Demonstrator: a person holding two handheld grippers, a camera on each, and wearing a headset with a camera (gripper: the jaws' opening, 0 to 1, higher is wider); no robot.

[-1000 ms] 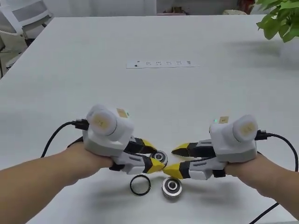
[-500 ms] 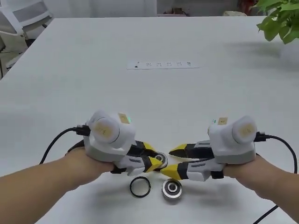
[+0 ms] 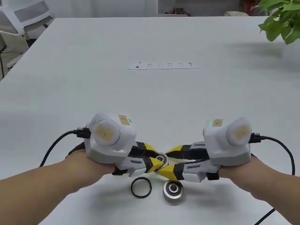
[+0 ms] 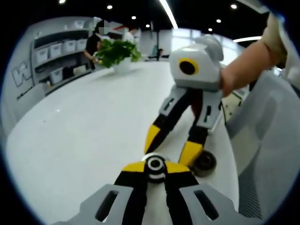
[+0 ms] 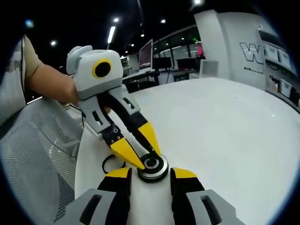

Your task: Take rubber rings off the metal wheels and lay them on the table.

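My left gripper [image 3: 157,160] is shut on a small metal wheel [image 3: 161,160] with a dark rim, held just above the table. In the left gripper view the wheel [image 4: 154,167] sits between my own yellow tips. My right gripper [image 3: 169,162] is open, with one jaw on each side of that wheel; its own view shows the wheel [image 5: 152,167] just ahead of its tips [image 5: 152,177]. A loose black rubber ring [image 3: 140,187] lies flat on the table below the grippers. Beside it stands a bare metal wheel [image 3: 173,189], which the left gripper view shows too [image 4: 204,162].
A white power strip [image 3: 164,64] lies mid-table, farther off. A green plant [image 3: 281,21] stands at the far right corner and a white chair [image 3: 23,18] at the far left. Black cables [image 3: 56,140] trail from both grippers toward me.
My right gripper has moved left, and its open jaws now flank the wheel held by the left gripper. The left gripper, ring and bare wheel have hardly moved.
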